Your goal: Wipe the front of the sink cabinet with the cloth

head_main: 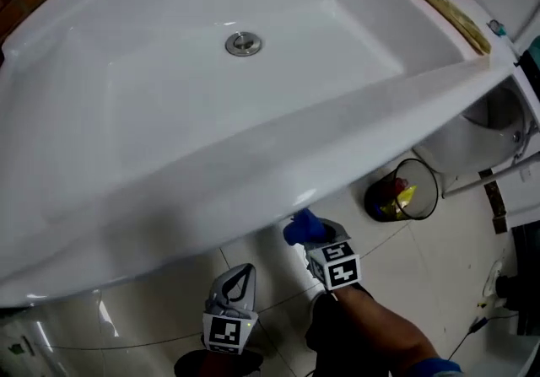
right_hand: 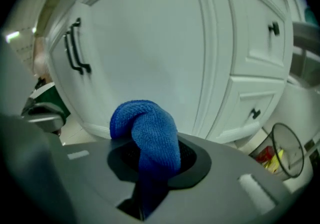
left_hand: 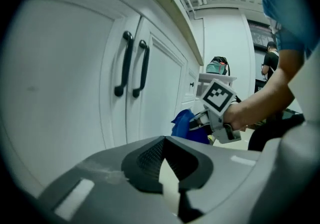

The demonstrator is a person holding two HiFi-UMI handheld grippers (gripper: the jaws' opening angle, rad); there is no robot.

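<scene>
The white sink cabinet front [right_hand: 150, 42] has paired doors with two black handles [left_hand: 134, 65]. A blue cloth [right_hand: 147, 128] bulges out of my right gripper [right_hand: 150, 170], which is shut on it. The cloth is held up close to the lower part of a door; contact cannot be told. From above, the right gripper [head_main: 314, 238] and cloth [head_main: 299, 228] sit just under the sink's front rim [head_main: 278, 173]. My left gripper [head_main: 237, 281] hangs to its left, shut with nothing in it, facing the doors [left_hand: 60, 77] from a short distance.
A wire waste bin [head_main: 403, 191] with rubbish stands on the tiled floor to the right, beside a white fixture [head_main: 472, 135]. Small drawers with black knobs [right_hand: 273, 28] lie right of the doors. A person [left_hand: 270, 62] stands far off.
</scene>
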